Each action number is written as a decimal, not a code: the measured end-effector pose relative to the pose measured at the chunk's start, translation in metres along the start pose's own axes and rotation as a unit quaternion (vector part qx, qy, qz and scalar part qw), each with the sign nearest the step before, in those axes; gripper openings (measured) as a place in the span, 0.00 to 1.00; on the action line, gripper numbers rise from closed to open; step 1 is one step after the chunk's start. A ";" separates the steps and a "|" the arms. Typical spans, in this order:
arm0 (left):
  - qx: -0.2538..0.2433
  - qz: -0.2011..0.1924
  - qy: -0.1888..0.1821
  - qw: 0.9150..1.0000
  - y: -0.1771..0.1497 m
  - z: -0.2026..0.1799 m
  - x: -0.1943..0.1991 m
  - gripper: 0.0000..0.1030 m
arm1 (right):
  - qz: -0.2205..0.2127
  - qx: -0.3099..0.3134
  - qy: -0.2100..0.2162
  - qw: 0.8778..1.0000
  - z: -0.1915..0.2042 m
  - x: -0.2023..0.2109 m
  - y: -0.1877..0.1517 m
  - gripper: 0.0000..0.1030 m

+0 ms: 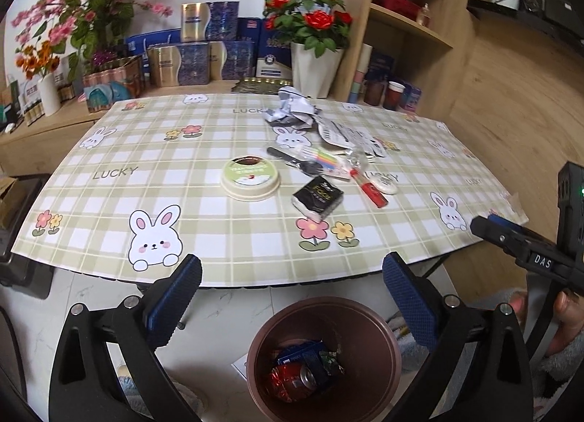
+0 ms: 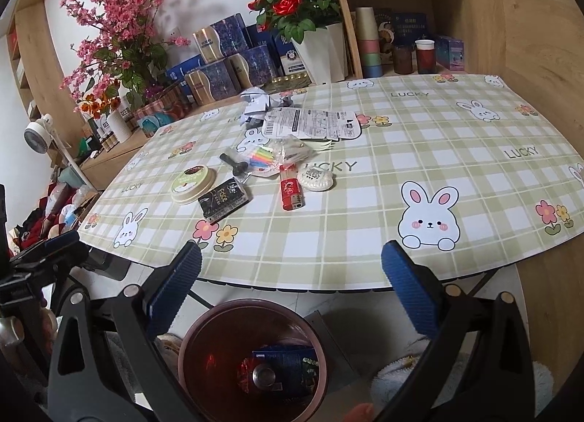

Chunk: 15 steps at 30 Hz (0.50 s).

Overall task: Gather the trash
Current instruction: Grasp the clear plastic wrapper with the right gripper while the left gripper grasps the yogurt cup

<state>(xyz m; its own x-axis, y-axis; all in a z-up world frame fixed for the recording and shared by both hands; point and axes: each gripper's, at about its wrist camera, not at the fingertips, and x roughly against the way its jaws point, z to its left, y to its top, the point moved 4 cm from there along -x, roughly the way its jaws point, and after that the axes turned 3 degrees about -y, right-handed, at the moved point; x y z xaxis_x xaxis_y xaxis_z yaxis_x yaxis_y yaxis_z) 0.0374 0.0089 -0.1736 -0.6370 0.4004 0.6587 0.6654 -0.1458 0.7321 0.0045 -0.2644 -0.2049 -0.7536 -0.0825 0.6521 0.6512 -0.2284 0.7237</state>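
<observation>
A brown bin (image 1: 383, 341) (image 2: 189, 349) stands on the floor below the table's near edge, holding a red can (image 1: 295, 380) and blue wrappers. Both grippers hover above it, open and empty: the left gripper (image 1: 292, 298) and the right gripper (image 2: 292, 294). On the checked tablecloth (image 1: 146, 152) (image 2: 456, 130) lie a crumpled paper (image 1: 294, 111) (image 2: 255, 102), a printed flat package (image 2: 310, 122), a black tissue pack (image 1: 317, 197) (image 2: 224, 199), a red lighter (image 1: 370, 188) (image 2: 290, 192), a green-topped round lid (image 1: 250, 177) (image 2: 191, 183) and a clear bag of coloured sticks (image 2: 266, 157).
Flower pots (image 1: 314, 68), blue and gold boxes (image 1: 197, 60) and wooden shelves (image 1: 412, 20) with cups stand behind the table. The right gripper (image 1: 525, 250) also shows at the right edge of the left wrist view. A small white fan (image 2: 36, 133) stands at left.
</observation>
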 end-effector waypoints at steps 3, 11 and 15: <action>0.002 -0.001 0.006 1.000 0.002 0.006 -0.002 0.94 | 0.001 0.007 -0.015 1.000 -0.002 -0.004 0.002 0.94; 0.012 0.006 0.011 1.000 0.004 0.018 -0.015 0.94 | 0.019 -0.010 -0.015 1.000 -0.014 -0.020 0.003 0.94; 0.016 0.012 0.006 1.000 0.008 0.022 -0.025 0.94 | 0.020 -0.006 -0.019 1.000 -0.015 -0.028 0.005 0.94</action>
<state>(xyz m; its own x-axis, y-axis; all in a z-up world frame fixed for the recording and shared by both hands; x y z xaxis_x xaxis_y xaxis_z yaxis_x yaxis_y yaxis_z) 0.0668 0.0173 -0.1880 -0.6247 0.3861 0.6787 0.6928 -0.1271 0.7099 0.0274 -0.2783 -0.2224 -0.7225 -0.0551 0.6892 0.6799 -0.2372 0.6939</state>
